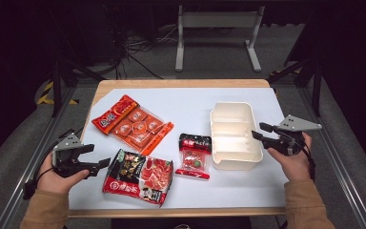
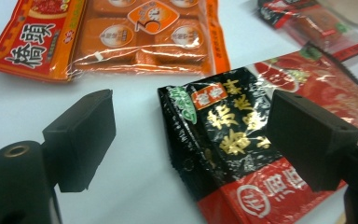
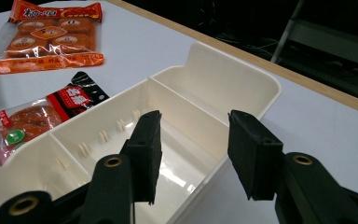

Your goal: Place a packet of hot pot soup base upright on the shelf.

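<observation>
A black and red snack packet (image 1: pixel 138 176) lies flat near the table's front edge. My left gripper (image 1: pixel 100 156) hovers at its left end. In the left gripper view this gripper (image 2: pixel 191 112) is open, and the packet's black corner (image 2: pixel 214 135) lies between its jaws, untouched by the pads. A cream divided box (image 1: pixel 233 136) stands on the right side of the table. My right gripper (image 1: pixel 259 131) is at the box's right wall. Its jaws (image 3: pixel 193 135) are open and straddle the rim of the box (image 3: pixel 261 79), gripping nothing.
An orange packet of biscuits (image 1: pixel 133 124) lies at the back left of the white table top (image 1: pixel 190 100). A small red and black packet (image 1: pixel 194 156) rests just left of the box. The box's compartments hold nothing. Dark floor and a metal stand lie beyond the table.
</observation>
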### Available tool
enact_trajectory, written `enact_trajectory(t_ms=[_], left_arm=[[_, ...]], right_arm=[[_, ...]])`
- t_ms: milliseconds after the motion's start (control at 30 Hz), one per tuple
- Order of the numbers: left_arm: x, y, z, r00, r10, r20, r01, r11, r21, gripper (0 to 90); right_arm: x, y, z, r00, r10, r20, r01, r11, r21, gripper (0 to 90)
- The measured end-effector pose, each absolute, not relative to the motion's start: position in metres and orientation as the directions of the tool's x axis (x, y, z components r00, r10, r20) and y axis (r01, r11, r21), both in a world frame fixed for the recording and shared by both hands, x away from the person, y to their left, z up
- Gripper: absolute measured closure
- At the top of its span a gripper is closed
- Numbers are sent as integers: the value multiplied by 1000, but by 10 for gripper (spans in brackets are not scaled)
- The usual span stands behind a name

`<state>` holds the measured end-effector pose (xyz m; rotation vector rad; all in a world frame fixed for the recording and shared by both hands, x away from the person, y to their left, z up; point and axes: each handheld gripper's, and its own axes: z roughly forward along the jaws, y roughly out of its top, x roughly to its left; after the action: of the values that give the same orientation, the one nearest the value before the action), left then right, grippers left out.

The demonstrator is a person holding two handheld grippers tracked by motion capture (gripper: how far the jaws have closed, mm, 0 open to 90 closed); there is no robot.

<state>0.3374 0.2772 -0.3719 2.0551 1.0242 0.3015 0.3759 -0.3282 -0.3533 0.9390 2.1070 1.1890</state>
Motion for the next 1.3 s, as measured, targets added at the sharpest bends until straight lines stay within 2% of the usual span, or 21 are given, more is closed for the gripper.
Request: enact_trajectory(t_ms=[67, 133, 400, 567, 800, 867, 1300], left_arm=[[334, 277, -370, 637, 753, -163, 585, -336, 738, 167], [331, 275, -371, 635, 748, -193, 617, -341, 710, 232], [327, 273, -371, 622, 766, -165, 624, -357, 695, 211], [331, 270, -383, 620, 762, -184, 646, -364, 671, 225], [340, 263, -406, 612, 762, -211, 701, -400, 591, 286], [340, 259, -410, 630, 751, -195, 699, -439, 565, 273], [339, 257, -421, 633, 728, -264, 730, -447, 517, 468]], right_arm=[[376, -328, -353, -612, 782, -118, 302, 368, 879, 541], [376, -327, -353, -616, 779, -117, 295, 367, 882, 532], [380, -325, -353, -636, 764, -103, 303, 371, 878, 514], [381, -324, -354, -640, 764, -81, 322, 362, 875, 514], [382, -320, -355, -648, 756, -93, 321, 382, 866, 505], [382, -320, -354, -649, 755, -93, 319, 381, 868, 502], [384, -319, -355, -654, 753, -77, 323, 370, 871, 538]])
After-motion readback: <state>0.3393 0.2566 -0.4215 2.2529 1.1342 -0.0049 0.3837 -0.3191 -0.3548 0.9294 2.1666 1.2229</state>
